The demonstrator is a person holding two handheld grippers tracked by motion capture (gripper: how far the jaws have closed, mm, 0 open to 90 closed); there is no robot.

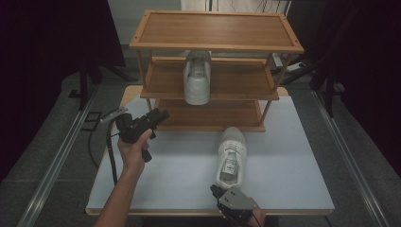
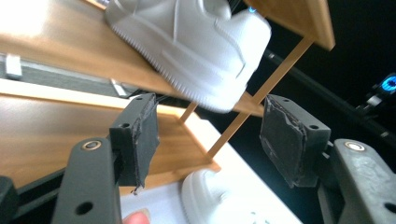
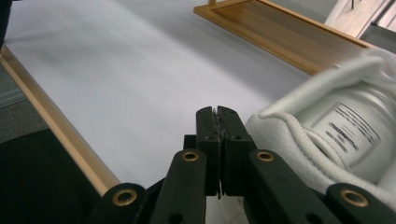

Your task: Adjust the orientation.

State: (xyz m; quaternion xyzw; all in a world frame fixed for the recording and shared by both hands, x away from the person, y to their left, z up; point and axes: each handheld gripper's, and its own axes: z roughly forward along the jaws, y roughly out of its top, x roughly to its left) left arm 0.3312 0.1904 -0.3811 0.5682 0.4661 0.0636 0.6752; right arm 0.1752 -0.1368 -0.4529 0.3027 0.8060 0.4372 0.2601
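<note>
Just beside the closed right claw (image 3: 218, 114) | sneaker (image 3: 336, 135) heel | untouched

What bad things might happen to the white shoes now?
1. The shoe on the middle shelf has its heel sticking out past the shelf edge. The open left gripper is close to the rack, so a bump might tip it off.
2. The right gripper is shut, with nothing between its pads, right beside the heel of the shoe on the table. It may push that shoe along instead of gripping it.
</note>
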